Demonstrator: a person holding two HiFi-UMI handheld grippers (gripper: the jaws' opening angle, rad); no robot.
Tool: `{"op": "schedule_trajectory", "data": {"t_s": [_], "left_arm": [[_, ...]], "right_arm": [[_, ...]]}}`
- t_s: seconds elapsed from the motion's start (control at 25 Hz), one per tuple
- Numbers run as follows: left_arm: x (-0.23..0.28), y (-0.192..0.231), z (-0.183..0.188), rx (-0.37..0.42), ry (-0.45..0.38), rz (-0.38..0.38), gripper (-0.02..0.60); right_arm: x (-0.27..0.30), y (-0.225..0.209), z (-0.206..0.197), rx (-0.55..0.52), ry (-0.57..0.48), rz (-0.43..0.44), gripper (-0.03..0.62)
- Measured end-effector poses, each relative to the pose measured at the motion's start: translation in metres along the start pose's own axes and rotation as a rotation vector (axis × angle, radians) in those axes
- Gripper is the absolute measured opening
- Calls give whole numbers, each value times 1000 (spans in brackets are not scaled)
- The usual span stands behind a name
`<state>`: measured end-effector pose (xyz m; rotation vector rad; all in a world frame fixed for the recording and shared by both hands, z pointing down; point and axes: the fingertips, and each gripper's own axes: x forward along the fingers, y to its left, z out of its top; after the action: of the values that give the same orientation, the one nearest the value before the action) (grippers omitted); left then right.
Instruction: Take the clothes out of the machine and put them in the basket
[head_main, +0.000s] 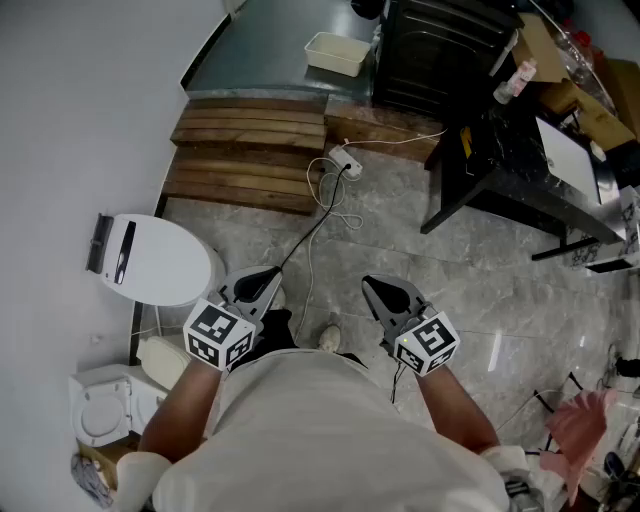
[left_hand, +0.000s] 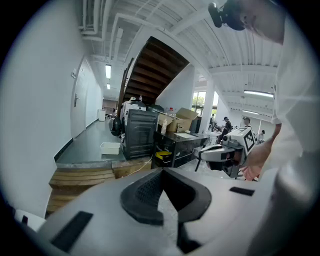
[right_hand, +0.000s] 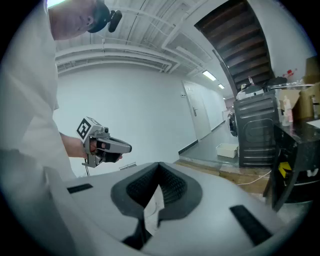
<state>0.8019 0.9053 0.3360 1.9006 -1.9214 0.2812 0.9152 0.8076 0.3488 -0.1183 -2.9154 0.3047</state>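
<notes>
A black front-loading machine (head_main: 440, 45) stands far ahead on a raised grey floor, and also shows in the left gripper view (left_hand: 140, 132) and the right gripper view (right_hand: 257, 130). A white plastic basin (head_main: 338, 52) sits left of it on the floor. No clothes are visible at the machine. My left gripper (head_main: 268, 276) is held close to my body, shut and empty (left_hand: 161, 172). Beside it, my right gripper (head_main: 370, 284) is also shut, its jaws meeting at the tip (right_hand: 159, 167) with nothing held. Both point forward and slightly down.
Wooden steps (head_main: 250, 150) lead up to the raised floor. A white cable and power strip (head_main: 345, 165) trail across the grey tiles. A black table (head_main: 520, 170) loaded with boxes stands at the right. A white oval object (head_main: 150, 260) is at the left, pink cloth (head_main: 575, 425) at lower right.
</notes>
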Motion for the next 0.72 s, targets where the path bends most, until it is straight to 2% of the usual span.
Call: {"op": "schedule_trajectory", "data": {"t_s": [0.28, 0.48, 0.68, 0.72], "left_arm": [[8, 43, 7, 20, -20, -46, -2], [17, 105, 16, -9, -28, -96, -2], [14, 179, 40, -1, -74, -111, -2], [13, 195, 45, -5, -80, -117, 18]], "right_arm": [[50, -5, 7, -26, 29, -20, 2], [106, -15, 22, -28, 66, -62, 2], [181, -7, 33, -4, 117, -27, 3], [199, -3, 35, -7, 131, -17, 3]]}}
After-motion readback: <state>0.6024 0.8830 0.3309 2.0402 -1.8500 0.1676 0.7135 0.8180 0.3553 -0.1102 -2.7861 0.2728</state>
